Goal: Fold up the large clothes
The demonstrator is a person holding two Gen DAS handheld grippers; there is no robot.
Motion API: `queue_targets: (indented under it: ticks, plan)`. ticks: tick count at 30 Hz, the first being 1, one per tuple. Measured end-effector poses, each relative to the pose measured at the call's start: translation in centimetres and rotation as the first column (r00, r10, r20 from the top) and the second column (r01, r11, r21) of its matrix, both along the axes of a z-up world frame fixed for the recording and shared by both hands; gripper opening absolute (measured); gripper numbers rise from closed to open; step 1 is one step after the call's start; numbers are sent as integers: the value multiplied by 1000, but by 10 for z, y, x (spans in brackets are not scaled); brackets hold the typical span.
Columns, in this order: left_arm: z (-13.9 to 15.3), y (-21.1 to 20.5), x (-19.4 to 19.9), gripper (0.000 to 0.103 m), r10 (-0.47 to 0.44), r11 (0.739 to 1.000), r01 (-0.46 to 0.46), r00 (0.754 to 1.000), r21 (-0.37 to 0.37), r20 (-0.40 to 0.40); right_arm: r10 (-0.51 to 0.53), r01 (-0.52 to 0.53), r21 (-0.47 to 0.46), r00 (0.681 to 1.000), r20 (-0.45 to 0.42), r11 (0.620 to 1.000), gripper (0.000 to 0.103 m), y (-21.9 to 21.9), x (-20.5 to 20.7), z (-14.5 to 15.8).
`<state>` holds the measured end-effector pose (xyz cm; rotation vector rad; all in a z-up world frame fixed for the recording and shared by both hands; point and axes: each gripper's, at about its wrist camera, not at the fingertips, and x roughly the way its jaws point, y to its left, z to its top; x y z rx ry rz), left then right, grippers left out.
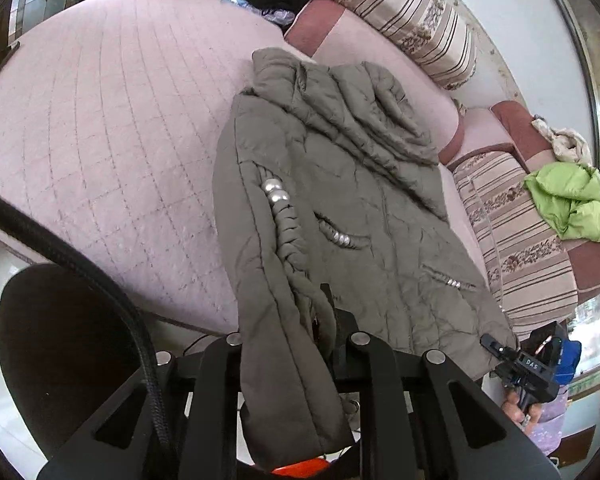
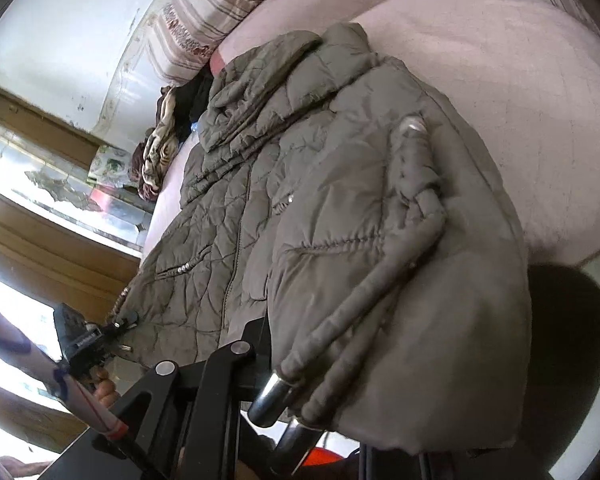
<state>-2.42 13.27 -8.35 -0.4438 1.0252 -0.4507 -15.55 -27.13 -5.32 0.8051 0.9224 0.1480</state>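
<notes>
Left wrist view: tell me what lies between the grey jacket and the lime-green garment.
A striped floral cushion lies between the grey jacket and the lime-green garment, in the left wrist view.

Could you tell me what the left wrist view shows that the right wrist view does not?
Only the left wrist view shows a lime-green garment on the striped sofa cushions and a black cable. Only the right wrist view shows a wooden cabinet and the drawstring's metal tips. Both show the olive quilted jacket on the pink quilted cover, its near hem held at either end by the left gripper and right gripper.
</notes>
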Motion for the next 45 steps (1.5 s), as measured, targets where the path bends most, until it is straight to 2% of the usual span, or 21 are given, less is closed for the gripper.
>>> queue_targets:
  ticks: [3,5,7,9,12,16,21,27,32,36,39,45]
  plan:
    - [20,-3,18,17,13,998,-10,999,-65,47,13,-11,-37,999,53,999,18,-1,16,22]
    - [35,-4,27,17,24,997,-18,996,-73,80,11,-5,-68,996,91,998,18,-2,31,39]
    - [50,-14,40,17,30,998,-24,992,-53,121,5,9,-112,991,131,994,18,-5,50,58]
    - [68,-27,56,17,34,999,-36,982,6,183,-6,29,-146,988,154,989,18,-7,69,71]
    - [86,-46,80,17,39,996,-57,971,72,235,-30,65,-186,982,184,980,18,-12,99,91]
    - [105,-71,128,18,57,986,-95,965,138,254,-48,100,-236,976,214,967,18,-15,143,116]
    - [117,-84,194,18,98,980,-134,970,149,223,-90,144,-263,974,206,954,18,-29,201,133]
    - [119,-107,262,18,129,959,-179,966,220,223,-149,190,-256,974,171,948,19,-52,270,129]
    - [105,-128,315,18,140,929,-200,969,311,205,-191,215,-265,975,115,940,19,-71,329,107]
    - [82,-142,357,18,163,890,-223,970,399,180,-230,237,-296,972,58,925,20,-86,368,80]
    - [57,-143,385,18,191,872,-232,972,432,135,-238,230,-309,971,10,923,21,-94,394,57]
    - [13,-156,413,20,202,835,-225,974,503,100,-269,239,-311,962,-56,920,25,-102,428,16]
